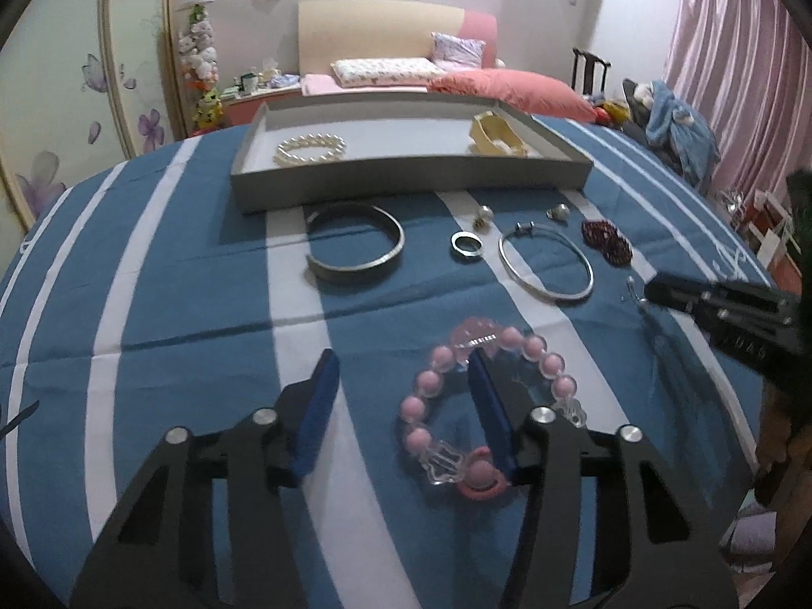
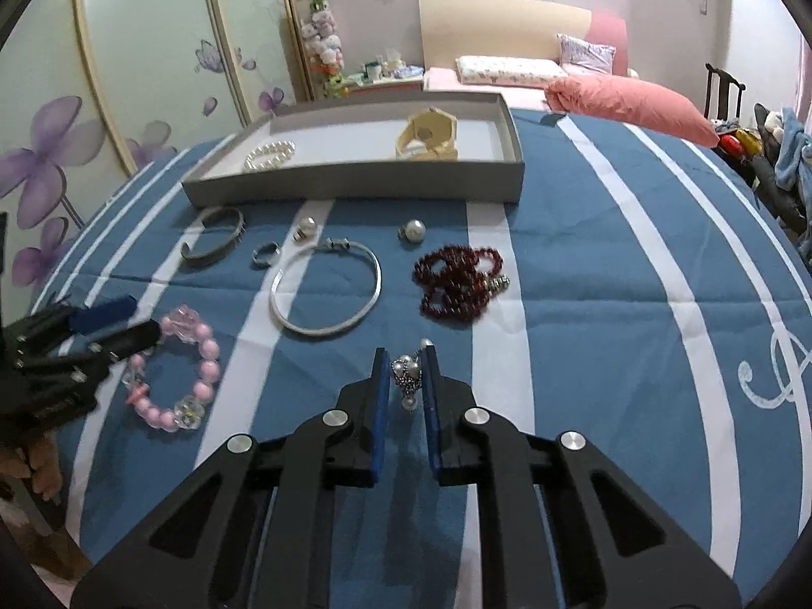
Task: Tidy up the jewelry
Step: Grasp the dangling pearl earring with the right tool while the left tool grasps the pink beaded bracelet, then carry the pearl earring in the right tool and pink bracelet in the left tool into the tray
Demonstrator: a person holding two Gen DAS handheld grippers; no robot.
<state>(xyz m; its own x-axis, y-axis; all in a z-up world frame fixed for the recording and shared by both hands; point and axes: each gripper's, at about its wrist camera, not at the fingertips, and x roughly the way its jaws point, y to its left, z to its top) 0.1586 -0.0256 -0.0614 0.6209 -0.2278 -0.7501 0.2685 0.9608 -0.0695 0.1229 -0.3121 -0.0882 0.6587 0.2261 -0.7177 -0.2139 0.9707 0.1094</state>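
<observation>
A pink bead bracelet (image 1: 507,342) (image 2: 205,370) lies on the blue striped cloth. My left gripper (image 1: 403,358) (image 2: 139,317) is open over it: its right finger stands inside the loop and its left finger outside, so the loop's left side is between the pads, untouched by the left pad. My right gripper (image 2: 405,352) (image 1: 654,292) is shut on a small pearl earring (image 2: 406,375) just above the cloth. A grey tray (image 1: 406,172) (image 2: 355,185) at the far side holds a pearl bracelet (image 1: 309,149) (image 2: 270,154) and a cream box (image 1: 497,139) (image 2: 426,139).
Between the tray and the grippers lie a wide silver bangle (image 1: 355,266) (image 2: 208,259), a ring (image 1: 467,255) (image 2: 265,254), a thin silver bangle (image 1: 545,295) (image 2: 325,327), dark red beads (image 1: 606,241) (image 2: 457,279) and two pearl studs (image 2: 306,226) (image 2: 413,229). A bed stands behind.
</observation>
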